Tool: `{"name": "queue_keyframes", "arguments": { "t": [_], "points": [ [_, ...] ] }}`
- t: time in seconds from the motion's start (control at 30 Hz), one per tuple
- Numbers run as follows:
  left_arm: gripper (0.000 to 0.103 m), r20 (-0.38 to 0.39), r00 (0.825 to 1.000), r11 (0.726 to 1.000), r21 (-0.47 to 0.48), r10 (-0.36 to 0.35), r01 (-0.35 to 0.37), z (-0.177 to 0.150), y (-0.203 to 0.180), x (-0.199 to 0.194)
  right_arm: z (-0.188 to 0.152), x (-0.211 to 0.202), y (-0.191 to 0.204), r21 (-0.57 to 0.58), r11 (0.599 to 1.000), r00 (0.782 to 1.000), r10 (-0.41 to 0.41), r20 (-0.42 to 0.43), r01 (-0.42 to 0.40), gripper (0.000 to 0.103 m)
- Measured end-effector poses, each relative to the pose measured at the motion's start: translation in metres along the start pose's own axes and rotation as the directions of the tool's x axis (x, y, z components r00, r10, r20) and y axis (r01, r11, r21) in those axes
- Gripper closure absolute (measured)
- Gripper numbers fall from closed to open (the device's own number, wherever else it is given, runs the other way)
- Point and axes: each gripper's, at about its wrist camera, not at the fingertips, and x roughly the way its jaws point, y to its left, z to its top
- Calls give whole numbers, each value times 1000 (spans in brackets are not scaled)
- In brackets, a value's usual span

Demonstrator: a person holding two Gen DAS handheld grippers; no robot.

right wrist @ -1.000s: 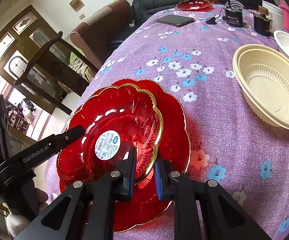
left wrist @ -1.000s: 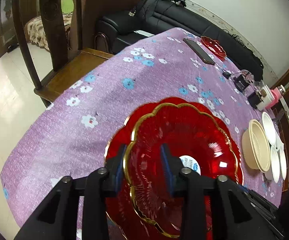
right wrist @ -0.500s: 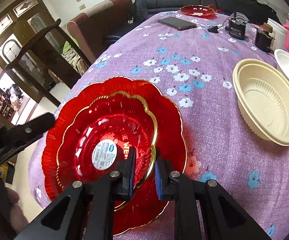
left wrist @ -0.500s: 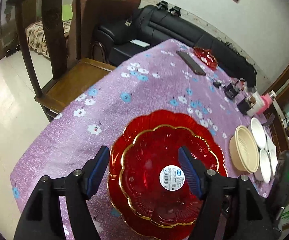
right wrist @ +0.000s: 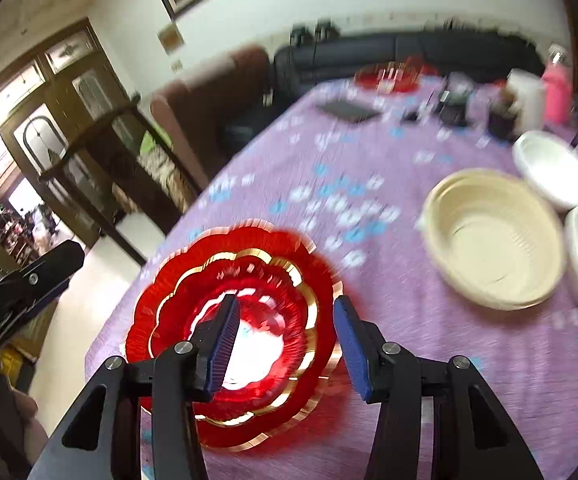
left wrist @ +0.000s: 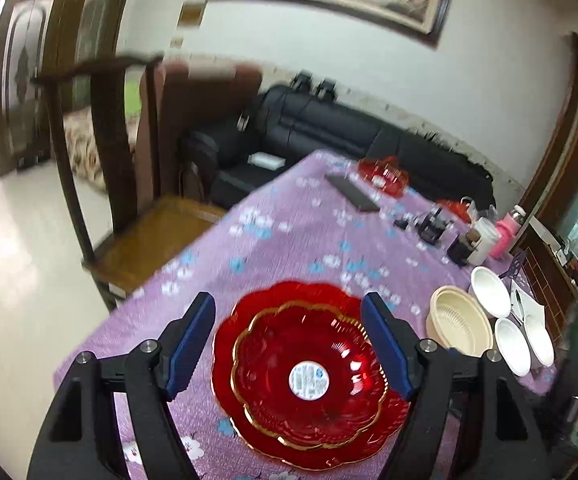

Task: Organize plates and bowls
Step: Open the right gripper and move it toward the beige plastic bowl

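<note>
Pulled up and back from the table (left wrist: 273, 216), both sets of fingers just opened and let go; small red plate (left wrist: 309, 376) now flat inside big red plate (left wrist: 341, 296), round, face up, no long side; left gripper (left wrist: 289, 344), right gripper (right wrist: 285, 340) empty; cream bowl (right wrist: 493, 236), white bowls (right wrist: 553, 168) still unstacked.

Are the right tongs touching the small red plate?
Apart. In the right wrist view, the right tongs have just opened and hang above the small red plate, pads clear of its rim.
</note>
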Motion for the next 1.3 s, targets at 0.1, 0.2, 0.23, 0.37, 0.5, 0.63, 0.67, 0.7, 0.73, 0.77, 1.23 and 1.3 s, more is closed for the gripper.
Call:
{"name": "queue_keyframes", "arguments": {
  "t": [0.1, 0.2, 0.23, 0.37, 0.5, 0.63, 0.67, 0.7, 0.73, 0.77, 1.23, 1.3],
  "points": [
    [19, 115, 993, 998, 62, 16, -23, 0, -19, -24, -8, -41, -17, -28, 992, 981, -119, 151, 125, 36],
    [16, 208, 978, 991, 130, 8, -35, -2, -42, -46, -23, -88, -46, 14, 967, 921, -247, 300, 255, 16],
    [14, 223, 975, 988, 150, -1, -33, -2, -49, -50, -26, -104, -64, 48, 956, 902, -288, 320, 289, 13],
    [11, 220, 974, 975, 223, -59, 9, -3, -77, -57, -35, -139, -119, 147, 916, 868, -401, 292, 374, 13],
    [11, 179, 978, 968, 243, -104, 59, -3, -95, -53, -36, -163, -158, 181, 861, 819, -509, 265, 476, 13],
    [11, 117, 984, 965, 242, -131, 99, -4, -112, -40, -29, -176, -180, 222, 862, 828, -501, 250, 455, 14],
    [11, 89, 987, 965, 238, -137, 112, -5, -115, -34, -29, -177, -185, 230, 867, 836, -491, 245, 442, 13],
    [11, 67, 988, 964, 234, -142, 123, -6, -118, -29, -30, -173, -189, 238, 877, 852, -470, 233, 418, 13],
    [11, 44, 988, 964, 232, -147, 133, -8, -121, -24, -30, -169, -193, 241, 883, 863, -453, 221, 402, 14],
    [11, 19, 989, 962, 234, -147, 139, -10, -124, -18, -30, -162, -195, 243, 887, 870, -444, 213, 393, 14],
    [11, -269, 949, 963, 163, -163, 212, -1, -161, 85, -5, -32, -187, 302, 950, 996, -89, -2, 86, 19],
    [11, -338, 929, 966, 154, -149, 210, 0, -172, 115, -2, -19, -184, 307, 948, 996, -88, -14, 88, 19]
  ]
}}
